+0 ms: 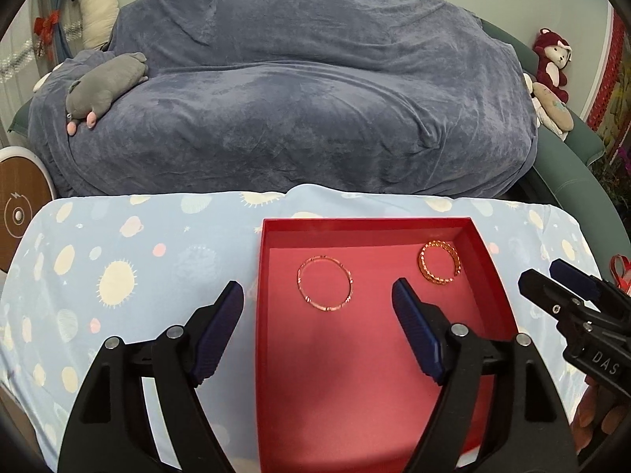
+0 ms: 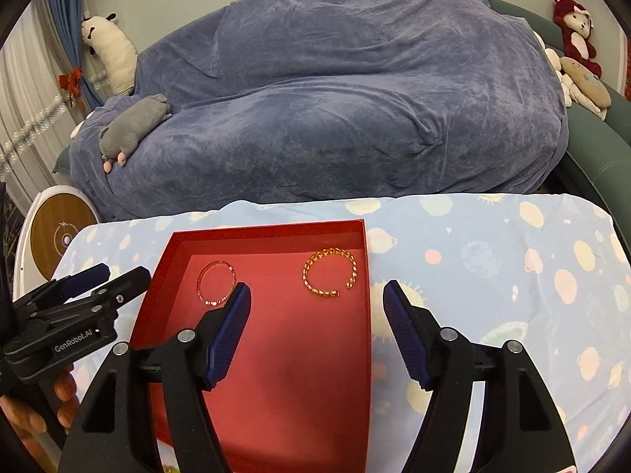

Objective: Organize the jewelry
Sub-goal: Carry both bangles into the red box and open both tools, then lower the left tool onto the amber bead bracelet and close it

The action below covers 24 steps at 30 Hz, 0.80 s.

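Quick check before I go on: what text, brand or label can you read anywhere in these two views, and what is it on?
"DAS" on the body of the right gripper, seen in the left wrist view at the frame's right edge.
"GenRobot.AI" on the body of the left gripper, seen in the right wrist view.
The round wooden disc bears only a small mark, no words.
Nothing readable on the red box, bracelets or cloth.

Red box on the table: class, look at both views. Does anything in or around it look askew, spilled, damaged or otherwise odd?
Nothing stands out. The red box sits flat on the patterned tablecloth, and both bracelets, the thin bangle and the twisted open cuff, lie flat inside it, apart from each other. Both grippers are open and hold nothing.
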Each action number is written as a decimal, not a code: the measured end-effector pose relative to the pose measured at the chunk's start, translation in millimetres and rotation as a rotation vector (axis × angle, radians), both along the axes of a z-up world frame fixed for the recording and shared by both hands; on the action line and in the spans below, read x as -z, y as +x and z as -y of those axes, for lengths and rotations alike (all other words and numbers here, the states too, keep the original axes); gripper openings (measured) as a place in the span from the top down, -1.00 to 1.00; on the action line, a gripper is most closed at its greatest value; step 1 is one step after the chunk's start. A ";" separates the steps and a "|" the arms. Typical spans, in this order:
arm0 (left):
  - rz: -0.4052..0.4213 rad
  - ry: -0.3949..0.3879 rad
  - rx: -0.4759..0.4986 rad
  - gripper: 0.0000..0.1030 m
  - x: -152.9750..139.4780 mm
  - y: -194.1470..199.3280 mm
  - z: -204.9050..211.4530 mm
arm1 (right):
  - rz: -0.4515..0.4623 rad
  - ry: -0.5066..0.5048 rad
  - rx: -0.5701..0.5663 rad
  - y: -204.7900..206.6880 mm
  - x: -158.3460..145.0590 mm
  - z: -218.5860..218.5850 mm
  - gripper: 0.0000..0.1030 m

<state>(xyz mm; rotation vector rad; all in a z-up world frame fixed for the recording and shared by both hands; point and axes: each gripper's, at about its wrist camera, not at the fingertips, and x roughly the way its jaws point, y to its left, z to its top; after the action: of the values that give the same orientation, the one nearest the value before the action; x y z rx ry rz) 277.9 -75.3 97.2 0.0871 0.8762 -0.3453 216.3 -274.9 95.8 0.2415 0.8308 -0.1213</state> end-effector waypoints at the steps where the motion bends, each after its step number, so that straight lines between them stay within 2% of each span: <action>1: 0.005 0.005 0.000 -0.44 -2.8 -10.5 -4.9 | 0.002 -0.010 -0.003 -10.9 -2.4 -2.0 -0.32; 7: -0.002 0.032 -0.010 -0.44 -4.5 -73.8 -34.6 | -0.004 -0.015 0.005 -79.3 -8.8 -9.0 -0.32; 12: -0.013 0.052 -0.019 -0.44 3.7 -128.2 -57.3 | -0.030 -0.008 0.020 -139.1 -0.7 -20.1 -0.32; 18: -0.069 0.071 -0.040 -0.44 35.1 -190.4 -75.6 | -0.078 -0.022 0.049 -203.6 26.1 -39.6 -0.32; 24: -0.155 0.025 -0.101 -0.44 71.1 -230.4 -88.4 | -0.138 0.035 0.067 -249.6 61.6 -57.5 -0.32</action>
<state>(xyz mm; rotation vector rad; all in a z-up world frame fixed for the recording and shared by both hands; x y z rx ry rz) 47.5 13.1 26.1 0.0396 1.0347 -0.2492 -33.2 -217.4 34.2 0.2966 0.9632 -0.1879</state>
